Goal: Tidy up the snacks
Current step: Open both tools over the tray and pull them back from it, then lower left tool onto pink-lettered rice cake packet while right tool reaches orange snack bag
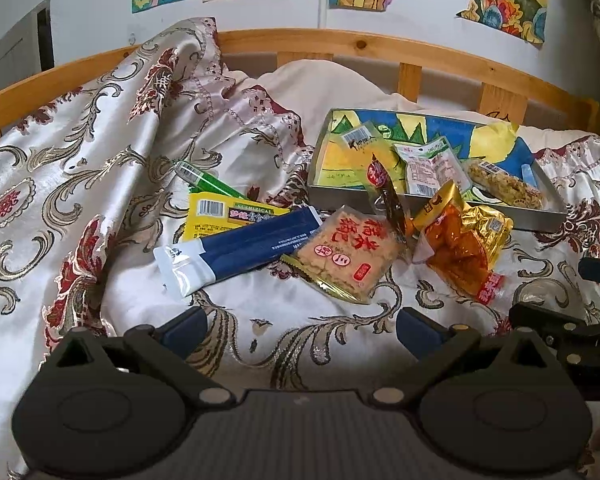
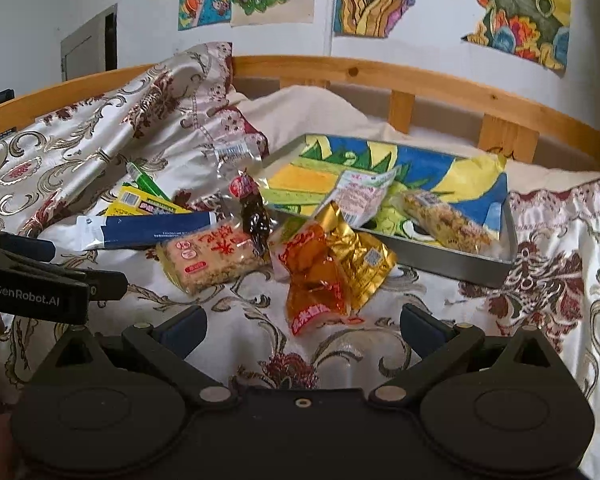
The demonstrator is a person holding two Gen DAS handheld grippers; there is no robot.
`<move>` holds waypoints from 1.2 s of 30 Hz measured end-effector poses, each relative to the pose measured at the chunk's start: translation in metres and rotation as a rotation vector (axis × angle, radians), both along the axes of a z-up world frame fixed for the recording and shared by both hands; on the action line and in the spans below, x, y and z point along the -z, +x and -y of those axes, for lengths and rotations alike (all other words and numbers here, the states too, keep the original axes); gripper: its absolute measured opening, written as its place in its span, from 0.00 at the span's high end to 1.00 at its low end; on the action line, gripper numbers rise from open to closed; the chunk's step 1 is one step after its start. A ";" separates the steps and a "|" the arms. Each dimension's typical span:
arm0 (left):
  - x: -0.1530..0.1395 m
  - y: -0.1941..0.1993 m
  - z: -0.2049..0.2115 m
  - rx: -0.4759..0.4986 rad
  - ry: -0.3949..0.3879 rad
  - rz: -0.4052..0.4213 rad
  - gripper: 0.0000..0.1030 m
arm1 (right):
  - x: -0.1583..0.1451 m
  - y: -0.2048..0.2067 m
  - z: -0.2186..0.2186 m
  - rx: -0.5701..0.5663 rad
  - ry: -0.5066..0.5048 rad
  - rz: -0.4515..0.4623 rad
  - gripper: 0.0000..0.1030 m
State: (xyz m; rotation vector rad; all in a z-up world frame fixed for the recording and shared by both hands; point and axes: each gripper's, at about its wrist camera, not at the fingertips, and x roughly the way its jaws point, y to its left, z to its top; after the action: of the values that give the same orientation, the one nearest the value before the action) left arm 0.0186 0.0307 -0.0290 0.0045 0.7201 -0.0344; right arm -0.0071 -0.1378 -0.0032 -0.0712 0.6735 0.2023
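Both claws hover low over a floral satin bedspread (image 1: 80, 184), each spread wide and gripping nothing: the left gripper (image 1: 300, 330) and the right gripper (image 2: 302, 330) show bare cloth between their blue-padded fingers.

In the left wrist view the snacks lie in a loose heap at 12 o'clock from the left claw. A long navy-and-white sachet (image 1: 236, 246) lies slanted at 11 o'clock, over a flat yellow barcoded packet (image 1: 216, 216), with a green tube-like wrapper (image 1: 206, 180) beyond it. A square clear-wrapped rice cake with red characters (image 1: 342, 258) sits dead ahead, its gold-foil edge nearest the fingers. Just beside it at 1 o'clock is an orange-and-gold foil pouch (image 1: 460, 246), and between them a dark snack in clear wrap with a red label (image 1: 386, 196) leans against the near rim of a shallow grey metal tray lined with a bright painted sheet (image 1: 440, 204).

Inside the tray rest a white printed packet (image 1: 430, 168), a crumbly bar in clear wrap (image 1: 508, 184) toward the right wall, and a small yellow barcoded packet (image 1: 362, 140) at the back.

Open cloth lies between claws and heap; a wooden bed rail (image 1: 380, 46) bounds the far edge.
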 end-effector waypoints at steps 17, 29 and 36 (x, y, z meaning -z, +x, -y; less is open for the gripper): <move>-0.002 0.022 0.014 0.065 0.056 0.007 0.01 | 0.010 0.014 0.014 0.056 0.031 -0.067 0.01; -0.002 0.033 0.021 0.110 0.079 0.017 0.01 | 0.011 0.024 0.023 0.090 0.049 -0.062 0.01; 0.001 0.047 0.022 0.126 0.093 0.015 0.01 | 0.014 0.032 0.027 0.092 0.057 -0.054 0.01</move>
State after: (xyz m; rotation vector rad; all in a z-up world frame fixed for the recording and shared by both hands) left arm 0.0651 0.0088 -0.0296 0.1393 0.7050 -0.1216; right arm 0.0245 -0.1651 -0.0172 0.0201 0.7223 0.1347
